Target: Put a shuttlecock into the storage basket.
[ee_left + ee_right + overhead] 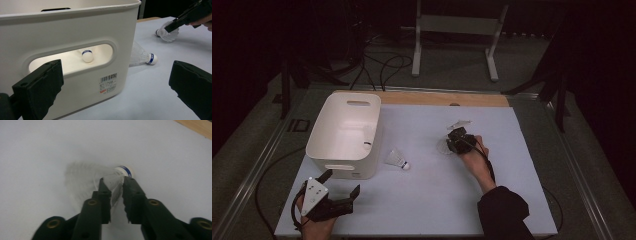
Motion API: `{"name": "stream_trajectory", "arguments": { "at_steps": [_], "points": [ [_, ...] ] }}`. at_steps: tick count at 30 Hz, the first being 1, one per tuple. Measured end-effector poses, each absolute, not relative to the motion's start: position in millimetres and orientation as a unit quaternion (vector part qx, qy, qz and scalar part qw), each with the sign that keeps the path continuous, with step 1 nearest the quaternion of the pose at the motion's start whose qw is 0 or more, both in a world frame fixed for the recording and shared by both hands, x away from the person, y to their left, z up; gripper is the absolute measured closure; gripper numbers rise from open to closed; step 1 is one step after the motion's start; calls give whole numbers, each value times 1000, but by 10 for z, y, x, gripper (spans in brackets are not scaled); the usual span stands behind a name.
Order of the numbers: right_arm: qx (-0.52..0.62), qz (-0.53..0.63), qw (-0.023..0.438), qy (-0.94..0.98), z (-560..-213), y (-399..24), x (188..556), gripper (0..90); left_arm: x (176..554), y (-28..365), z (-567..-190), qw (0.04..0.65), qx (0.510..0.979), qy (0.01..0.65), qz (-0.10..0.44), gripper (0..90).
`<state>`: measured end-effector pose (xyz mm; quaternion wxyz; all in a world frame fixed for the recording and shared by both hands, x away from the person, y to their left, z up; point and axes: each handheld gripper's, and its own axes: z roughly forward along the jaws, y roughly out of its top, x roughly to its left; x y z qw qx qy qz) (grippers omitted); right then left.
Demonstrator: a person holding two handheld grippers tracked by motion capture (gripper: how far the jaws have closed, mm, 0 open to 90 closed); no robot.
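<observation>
The shuttlecock (105, 182) under the right gripper (114, 181) lies on the white table (437, 200), right of centre and well apart from the white bin (344, 131), its skirt between the two black jaws and its blue-banded cork tip poking out past them. In the right gripper view the jaws stand close together with the feathers pinched between them, so the grip looks made, or very nearly so (the skirt is blurred, which makes the exact contact hard to read). This is the pick-up step of what appears to be a job of gathering shuttlecocks into the bin: one shuttlecock (87, 55) already lies inside, seen through the handle slot in the left gripper view, and another shuttlecock (398, 160) rests on the table just beside the bin's right wall. The left gripper (343, 184) sits low at the near left corner of the bin, jaws wide apart and holding nothing. The next move likely calls for a gentle lift that does not crush the skirt, then a carry leftward over the bin's rim, clearing the loose shuttlecock on the way, before letting go above the open top.
</observation>
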<state>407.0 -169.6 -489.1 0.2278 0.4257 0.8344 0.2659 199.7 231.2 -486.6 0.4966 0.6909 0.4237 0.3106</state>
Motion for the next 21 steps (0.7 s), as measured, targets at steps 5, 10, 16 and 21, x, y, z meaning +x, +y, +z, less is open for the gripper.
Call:
{"name": "stream_trajectory", "arguments": {
  "at_steps": [5, 10, 16, 21],
  "points": [
    [432, 263, 237, 829, -4876, -1713, 4066, 876, 1997, 2315, -4865, 497, 691, 424, 311, 2],
    [432, 265, 237, 829, -4872, -1720, 4065, 888, 1996, 2314, -4865, 497, 691, 424, 311, 2],
    [431, 269, 240, 827, -4841, -1704, 4050, 888, 1996, 2313, -4865, 497, 691, 424, 311, 2],
    [434, 273, 237, 825, -4809, -1695, 4034, 889, 1996, 2314, -4865, 497, 691, 424, 311, 2]
  ]
}}
